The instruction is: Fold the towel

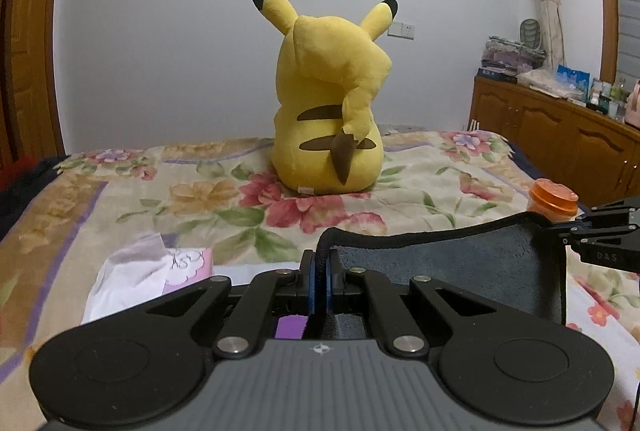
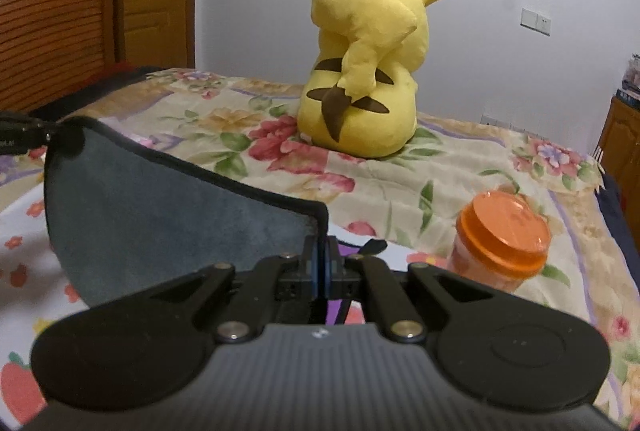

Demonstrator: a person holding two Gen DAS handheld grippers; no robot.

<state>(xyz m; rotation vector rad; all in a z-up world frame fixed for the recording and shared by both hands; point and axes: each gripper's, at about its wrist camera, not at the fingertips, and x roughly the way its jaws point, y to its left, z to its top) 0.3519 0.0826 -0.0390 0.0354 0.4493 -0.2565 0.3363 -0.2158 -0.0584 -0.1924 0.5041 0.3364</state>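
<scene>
Now the grey towel (image 1: 460, 263) hangs stretched at lower centre, above the floral bedspread (image 1: 248, 207); the left gripper (image 1: 320, 271) and the right gripper (image 2: 320, 255) each clench a top corner. Behind sits a yellow plush toy (image 1: 328, 103).

A yellow plush toy (image 1: 326, 103) sits upright on the floral blanket (image 1: 224, 199), back turned. An orange-lidded jar (image 2: 500, 235) stands near right; a wooden cabinet (image 1: 560, 135) far right.

Black tongs (image 1: 320, 271) w/ blue pads, silver screws (ribbed grey housing).
</scene>
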